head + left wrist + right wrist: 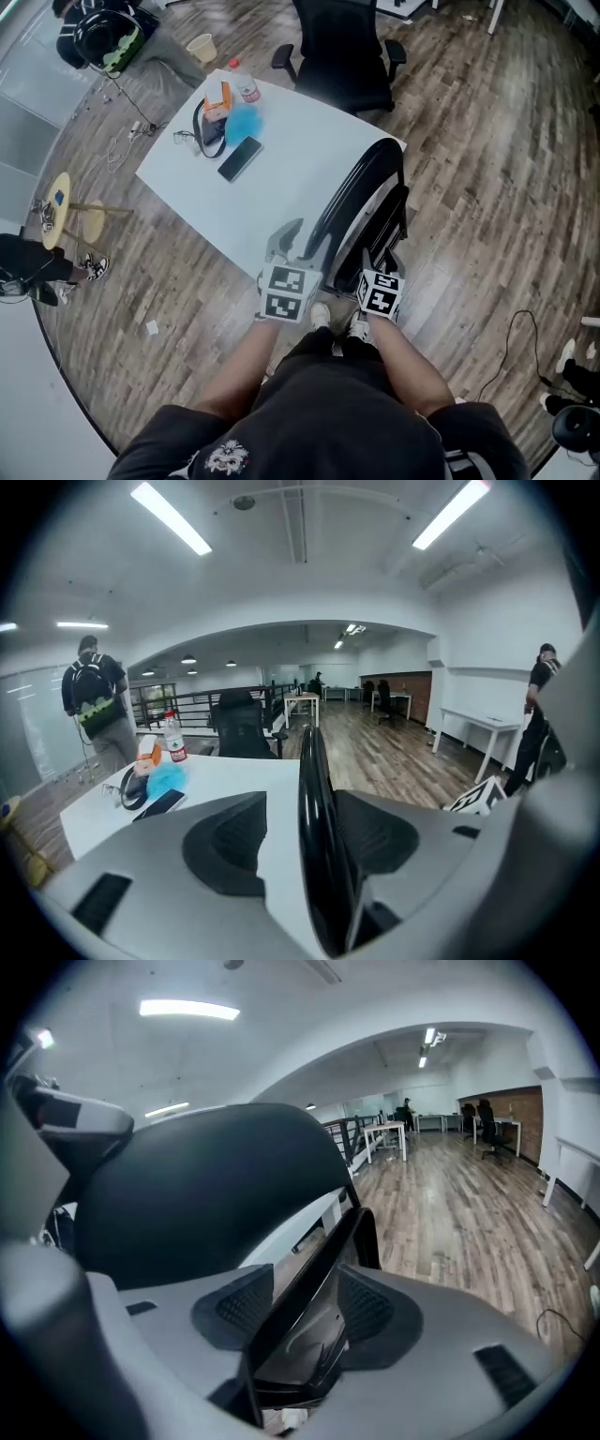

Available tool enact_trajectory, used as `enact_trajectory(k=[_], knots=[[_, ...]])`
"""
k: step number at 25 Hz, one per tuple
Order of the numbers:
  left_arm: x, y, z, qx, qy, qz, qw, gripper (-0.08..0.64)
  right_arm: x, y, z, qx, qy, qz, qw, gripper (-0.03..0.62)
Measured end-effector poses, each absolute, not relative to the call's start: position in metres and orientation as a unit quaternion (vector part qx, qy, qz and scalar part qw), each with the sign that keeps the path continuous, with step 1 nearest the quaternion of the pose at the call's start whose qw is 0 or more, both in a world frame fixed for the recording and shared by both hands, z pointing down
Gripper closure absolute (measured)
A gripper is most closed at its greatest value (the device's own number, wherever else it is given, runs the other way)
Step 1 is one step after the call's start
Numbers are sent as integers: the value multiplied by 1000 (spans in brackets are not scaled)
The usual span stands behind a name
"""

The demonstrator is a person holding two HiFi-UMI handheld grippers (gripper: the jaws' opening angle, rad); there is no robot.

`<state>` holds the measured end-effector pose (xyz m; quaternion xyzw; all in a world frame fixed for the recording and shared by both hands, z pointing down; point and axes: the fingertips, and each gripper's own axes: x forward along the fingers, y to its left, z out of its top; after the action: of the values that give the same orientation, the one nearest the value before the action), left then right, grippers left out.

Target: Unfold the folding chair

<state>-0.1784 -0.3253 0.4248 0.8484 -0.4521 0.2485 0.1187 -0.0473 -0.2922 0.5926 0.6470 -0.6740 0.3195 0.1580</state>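
A: Where is the folding chair point(361, 202)?

B: It is folded flat and upright at about 4 o'clock of the white surface point(300, 187). Its curved back seems to lean on that edge.

A: And the grippers?

B: The left gripper point(298, 242) sits at 8 o'clock of the chair with its jaws spread wide. The thin glossy rim of the back stands between them. One pad is close to the rim and the other shows a gap, so nothing is clamped. The right gripper point(370, 258), at 6 o'clock of the chair, is partly spread around a slanted black frame bar. Its pads do not appear to bite either.

A: What could go wrong from here?

B: The rim is the first risk. It is narrow, smooth and rounded, so a pinch there may slide off once the person pulls. The second is balance, since the chair likely depends on the surface for support. If the halves are drawn apart before both grips are firm, it could tip or skid on the wooden floor point(469, 187).

A: Would anything else be affected?

B: The person's shoes point(321, 315) are at 6 o'clock, right below the frame, so a dropped chair would land there. A shove against the surface could also topple the bottle point(247, 87) at its 11 o'clock corner.
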Motion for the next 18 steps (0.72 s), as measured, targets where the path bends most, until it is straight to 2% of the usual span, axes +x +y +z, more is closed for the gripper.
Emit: enact_trajectory(k=[11,15,18], knots=[[-138,-363,461,868,-297,329,225,341,-58,-353,650,667,-603,388,200,345],[-129,-359,477,863,-239,362,259,344,-63,-358,670,665,-578,406,242,334],[-125,-348,490,850,-214,391,282,398,-61,-356,683,667,-564,407,267,330]])
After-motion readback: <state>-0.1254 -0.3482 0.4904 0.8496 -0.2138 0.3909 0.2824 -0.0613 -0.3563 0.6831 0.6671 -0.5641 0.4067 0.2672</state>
